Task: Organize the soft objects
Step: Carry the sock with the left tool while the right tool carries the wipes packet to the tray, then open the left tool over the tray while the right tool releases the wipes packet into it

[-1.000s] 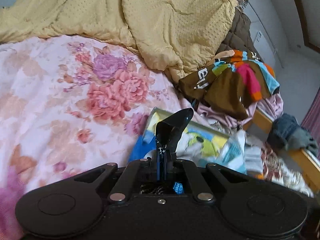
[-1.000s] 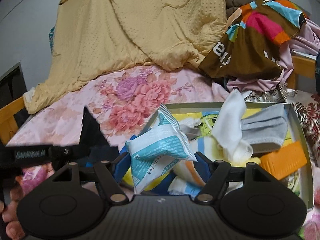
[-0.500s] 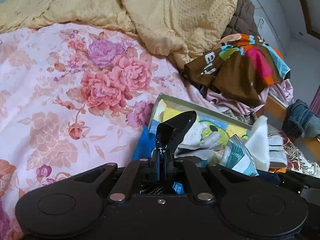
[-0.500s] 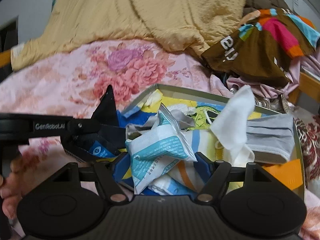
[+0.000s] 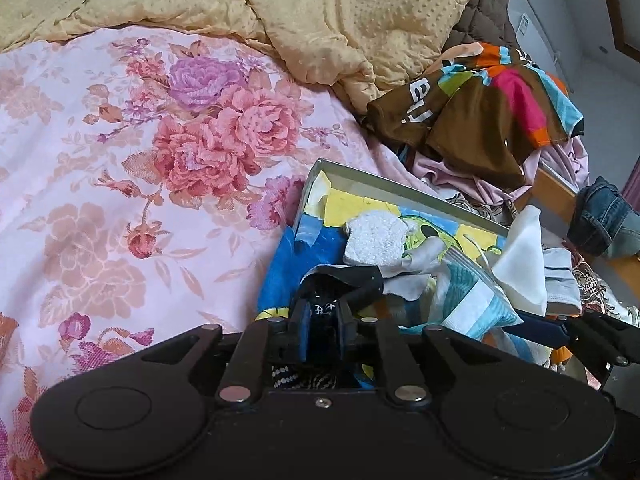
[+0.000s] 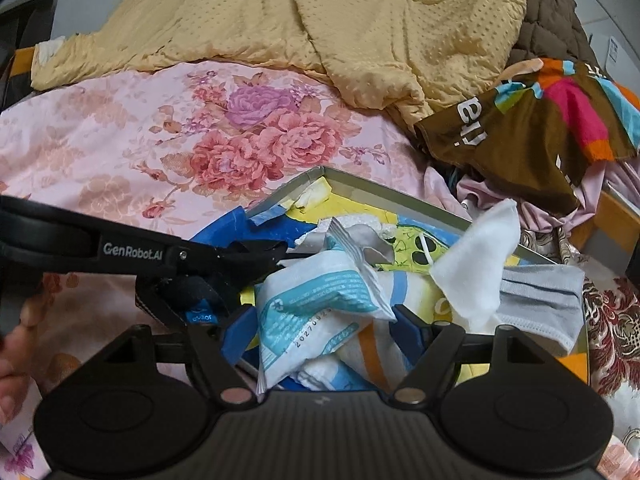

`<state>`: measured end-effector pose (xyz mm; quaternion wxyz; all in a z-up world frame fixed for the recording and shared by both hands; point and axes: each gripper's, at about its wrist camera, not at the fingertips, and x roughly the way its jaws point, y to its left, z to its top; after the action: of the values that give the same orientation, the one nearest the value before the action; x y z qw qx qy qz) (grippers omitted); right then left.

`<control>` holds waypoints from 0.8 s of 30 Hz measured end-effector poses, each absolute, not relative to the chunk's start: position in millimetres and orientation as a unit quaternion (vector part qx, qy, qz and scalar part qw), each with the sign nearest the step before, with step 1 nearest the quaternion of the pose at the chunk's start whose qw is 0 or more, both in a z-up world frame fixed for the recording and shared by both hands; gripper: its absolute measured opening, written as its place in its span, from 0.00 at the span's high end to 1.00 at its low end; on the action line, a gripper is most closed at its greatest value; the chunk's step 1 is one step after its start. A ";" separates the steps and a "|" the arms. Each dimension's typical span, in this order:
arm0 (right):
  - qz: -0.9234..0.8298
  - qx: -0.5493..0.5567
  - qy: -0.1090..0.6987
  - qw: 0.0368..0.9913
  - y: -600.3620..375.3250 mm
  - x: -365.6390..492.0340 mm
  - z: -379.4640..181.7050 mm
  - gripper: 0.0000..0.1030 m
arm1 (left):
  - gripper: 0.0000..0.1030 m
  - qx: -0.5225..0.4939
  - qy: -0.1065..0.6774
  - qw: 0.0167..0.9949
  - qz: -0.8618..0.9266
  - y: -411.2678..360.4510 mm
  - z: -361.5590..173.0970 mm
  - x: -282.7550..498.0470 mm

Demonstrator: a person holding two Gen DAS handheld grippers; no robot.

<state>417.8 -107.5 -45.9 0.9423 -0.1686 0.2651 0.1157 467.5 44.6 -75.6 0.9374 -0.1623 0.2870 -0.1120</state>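
Soft objects are lying on one bed (image 6: 120, 148): one yellow quilt (image 6: 360, 20), one brown patterned garment (image 6: 532, 128), one shallow box (image 6: 360, 184). Inside the box are sitting one grey mask (image 6: 540, 300) and one white cloth (image 6: 476, 264). Right hand-held gripper (image 6: 326, 320) is pinching one teal-white packet (image 6: 320, 292). Left hand-held gripper (image 5: 322, 316) is pinching one black pouch (image 5: 344, 280) at the box's near-left edge.
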 end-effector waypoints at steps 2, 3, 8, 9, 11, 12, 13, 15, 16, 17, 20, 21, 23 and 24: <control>0.118 -0.173 0.264 0.942 -106.1 417.2 -46.1 0.24 | 0.85 -0.167 0.289 0.936 -0.112 45.9 -76.5 468.4; 0.118 -0.176 0.263 0.941 -105.6 416.5 -46.2 0.23 | 0.85 -0.170 0.291 0.935 -0.112 46.4 -76.9 468.8; 0.120 -0.179 0.260 0.941 -105.0 415.1 -45.4 0.19 | 0.76 -0.184 0.292 0.932 -0.111 49.2 -75.9 468.7; 0.121 -0.179 0.259 0.941 -105.6 415.2 -45.1 0.18 | 0.74 -0.185 0.292 0.932 -0.111 49.4 -75.0 468.5; 0.122 -0.180 0.259 0.941 -106.0 415.1 -45.1 0.18 | 0.72 -0.183 0.291 0.933 -0.110 49.2 -73.3 467.6; 0.122 -0.180 0.259 0.941 -106.1 415.0 -45.1 0.18 | 0.70 -0.182 0.290 0.933 -0.110 48.6 -72.1 467.0; 0.122 -0.180 0.259 0.941 -106.0 414.9 -44.8 0.18 | 0.69 -0.181 0.289 0.934 -0.110 48.5 -71.0 466.5; 0.123 -0.177 0.259 0.941 -107.2 413.7 -43.6 0.16 | 0.62 -0.177 0.288 0.935 -0.109 47.8 -68.2 464.6; 0.124 -0.175 0.258 0.942 -107.6 413.0 -42.6 0.16 | 0.60 -0.174 0.288 0.935 -0.109 48.0 -66.5 463.9; 0.125 -0.173 0.257 0.943 -108.3 412.0 -41.6 0.15 | 0.55 -0.171 0.285 0.937 -0.108 48.5 -64.0 462.6; 0.128 -0.162 0.254 0.945 -111.6 410.0 -36.2 0.14 | 0.45 -0.165 0.276 0.941 -0.102 50.6 -55.7 457.8; 0.129 -0.158 0.253 0.946 -112.8 409.1 -33.7 0.12 | 0.42 -0.162 0.272 0.943 -0.099 51.9 -51.8 455.4; 0.131 -0.152 0.248 0.948 -115.2 407.5 -28.7 0.11 | 0.37 -0.158 0.262 0.948 -0.092 54.4 -44.4 450.4; 0.131 -0.149 0.246 0.949 -116.5 406.2 -26.4 0.10 | 0.34 -0.158 0.258 0.949 -0.087 55.9 -41.1 447.6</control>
<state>406.2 -116.5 -26.4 0.9487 -0.1492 0.2461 0.1311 447.6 55.9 -41.1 0.9490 -0.1582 0.2583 -0.0873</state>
